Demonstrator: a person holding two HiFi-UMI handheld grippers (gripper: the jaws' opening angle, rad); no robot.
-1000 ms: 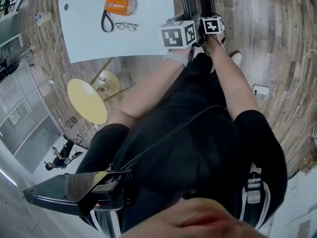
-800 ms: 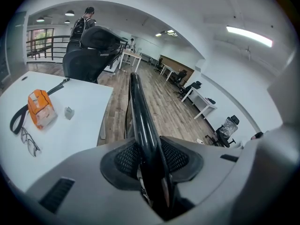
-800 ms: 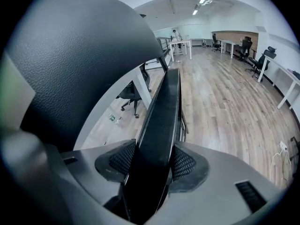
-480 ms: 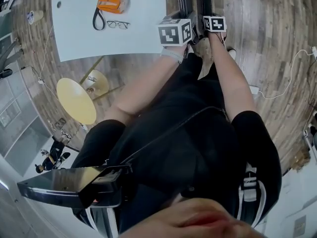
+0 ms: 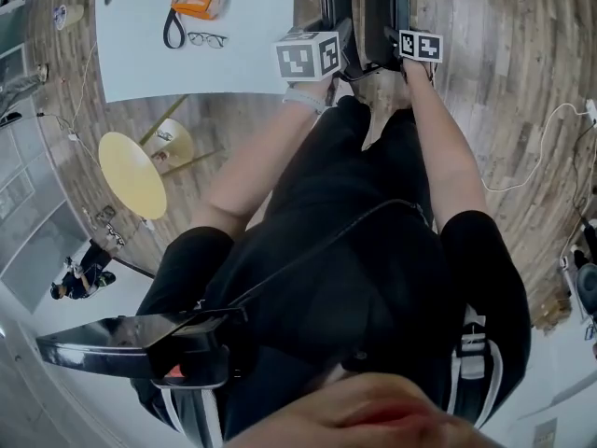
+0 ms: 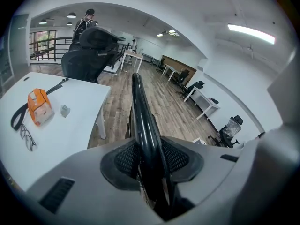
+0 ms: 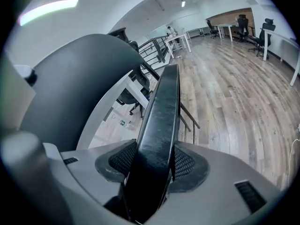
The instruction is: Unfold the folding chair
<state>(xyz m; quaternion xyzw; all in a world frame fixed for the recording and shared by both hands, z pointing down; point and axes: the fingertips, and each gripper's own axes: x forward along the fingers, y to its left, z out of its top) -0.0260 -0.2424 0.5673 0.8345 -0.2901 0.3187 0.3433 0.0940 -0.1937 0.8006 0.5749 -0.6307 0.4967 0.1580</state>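
The right claw (image 5: 396,40) has swung away from the left claw (image 5: 342,50), and the folding chair (image 5: 378,6) between them has spread wider.

Black short-sleeved top (image 5: 373,292) crossed by a thin cord (image 5: 317,255), black trousers (image 5: 359,143), white wristband (image 5: 300,99); grey left tool (image 6: 149,161) and right tool (image 7: 150,165) bear black-and-white marker cubes (image 5: 309,57).

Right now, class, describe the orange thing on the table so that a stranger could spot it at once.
Find the big white table. On it lies an orange packet, beside a black strap and a pair of glasses. It alone is brightly coloured.
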